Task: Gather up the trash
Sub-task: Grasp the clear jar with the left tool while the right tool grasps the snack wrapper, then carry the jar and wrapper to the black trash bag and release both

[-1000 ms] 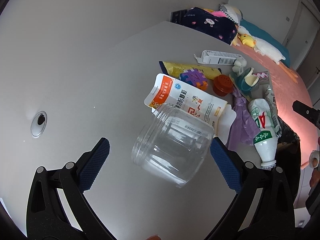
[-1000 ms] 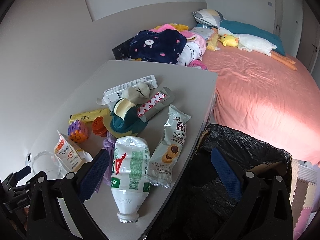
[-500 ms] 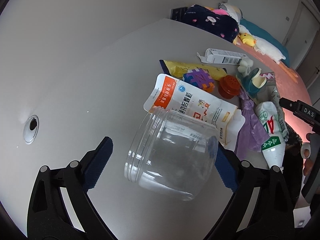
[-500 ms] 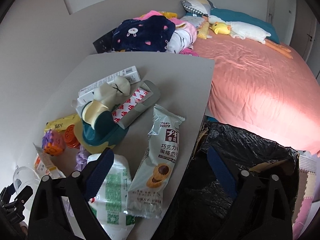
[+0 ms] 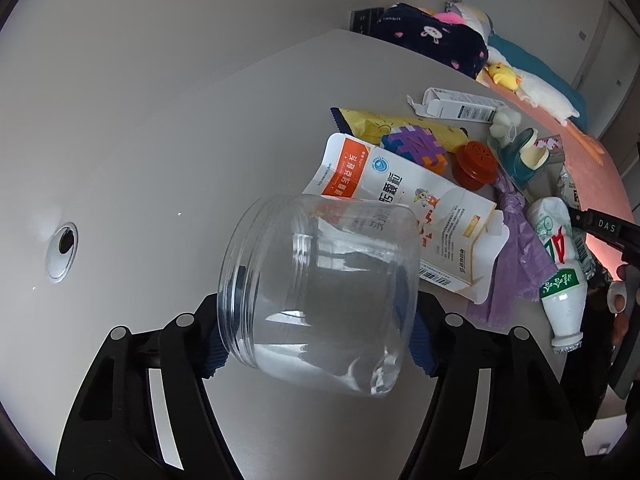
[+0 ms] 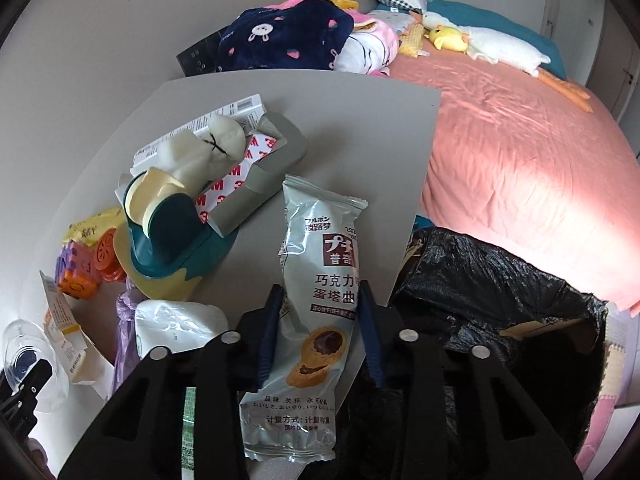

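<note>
A clear plastic jar lies on its side on the grey table. My left gripper is shut on it, a pad on each side. A pale blue cookie packet lies near the table's right edge. My right gripper is closed around the packet's middle, its pads touching both sides. A black trash bag stands open just right of the table. A white milk bottle, a white and orange pouch and a purple bag lie between the two grippers.
A teal and cream toy, a purple puzzle cube, a red lid, a yellow wrapper, a white box and a 3M tape pack crowd the table. A pink bed lies beyond. A cable hole is at left.
My left gripper moved forward and closed on the jar. My right gripper moved forward and down over the cookie packet and closed on it.
</note>
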{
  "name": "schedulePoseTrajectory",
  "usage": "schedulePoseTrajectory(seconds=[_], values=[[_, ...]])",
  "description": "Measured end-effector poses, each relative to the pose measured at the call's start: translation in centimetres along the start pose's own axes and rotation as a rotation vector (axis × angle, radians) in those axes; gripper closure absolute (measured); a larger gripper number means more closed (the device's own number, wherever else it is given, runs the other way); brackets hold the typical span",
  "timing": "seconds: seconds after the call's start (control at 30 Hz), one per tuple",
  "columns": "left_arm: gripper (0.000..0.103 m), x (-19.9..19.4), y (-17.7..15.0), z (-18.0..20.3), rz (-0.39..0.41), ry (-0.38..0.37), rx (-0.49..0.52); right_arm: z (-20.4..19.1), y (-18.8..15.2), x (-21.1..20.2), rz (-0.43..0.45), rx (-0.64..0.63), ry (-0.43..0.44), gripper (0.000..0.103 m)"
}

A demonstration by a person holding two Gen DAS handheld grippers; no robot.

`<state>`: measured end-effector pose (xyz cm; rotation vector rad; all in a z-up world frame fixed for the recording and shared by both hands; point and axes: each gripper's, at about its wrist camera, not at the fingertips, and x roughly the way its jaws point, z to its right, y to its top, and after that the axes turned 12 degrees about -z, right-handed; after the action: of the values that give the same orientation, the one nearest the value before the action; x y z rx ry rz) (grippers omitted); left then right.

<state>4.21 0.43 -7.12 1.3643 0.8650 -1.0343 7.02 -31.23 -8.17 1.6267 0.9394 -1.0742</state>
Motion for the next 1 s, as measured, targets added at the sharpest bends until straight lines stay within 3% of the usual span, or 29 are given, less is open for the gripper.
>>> schedulePoseTrajectory(seconds=[0.1,0.47,1.0], values=[[0.038,-0.9,0.0,0.0,0.023,-0.005,-0.004,0.2,0.0,-0.6,0.014,0.004,0.014,0.08],[0.039,-4.5,0.1,1.8,0.081,-0.015,0.027,1.4,-1.3,-4.7,0.076,0.016,0.08,0.081],[0.039,-7.3,-0.7,9.4,0.115,-0.084,0.152,5.8,-4.7,-10.4,0.138,0.026,0.138,0.081]])
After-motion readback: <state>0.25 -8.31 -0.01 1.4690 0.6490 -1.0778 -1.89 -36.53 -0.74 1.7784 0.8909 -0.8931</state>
